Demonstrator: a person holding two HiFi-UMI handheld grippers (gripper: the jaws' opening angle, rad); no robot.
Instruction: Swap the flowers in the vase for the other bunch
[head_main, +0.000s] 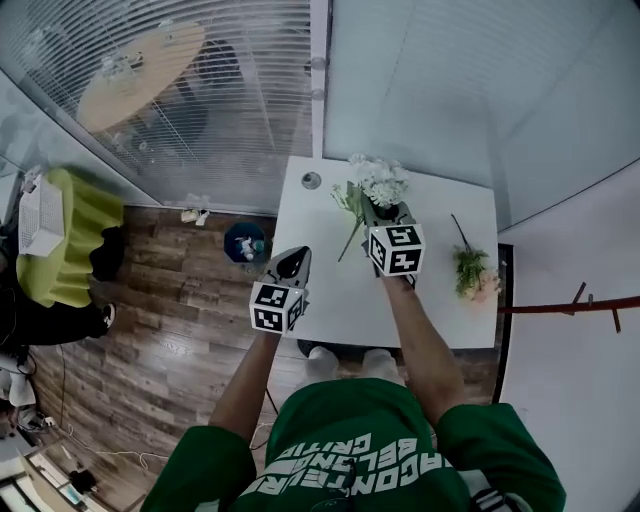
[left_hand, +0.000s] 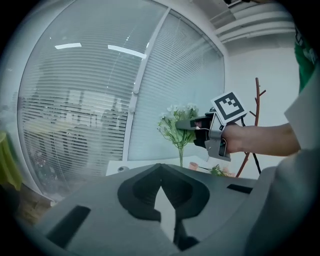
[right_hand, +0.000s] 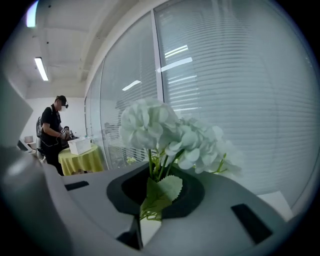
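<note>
Grey jaws of the left gripper (head_main: 295, 258), nearest, are pressed together on nothing. Just beyond, the right gripper (head_main: 388, 212) pinches the stems of the white flowers (head_main: 380, 182), held up clear of the table (head_main: 330, 300), so the first bunch seems to be out. To the right, the pink bunch (head_main: 477, 275) lies on the table, yet to go in. Which thing is the vase I cannot tell.

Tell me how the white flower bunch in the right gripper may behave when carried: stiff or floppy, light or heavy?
Probably light: the right gripper holds the white flower bunch up by a pinch alone. Likely fairly stiff: the stem below the grip hangs straight, and nothing droops. The leaves look thin and may crush.
</note>
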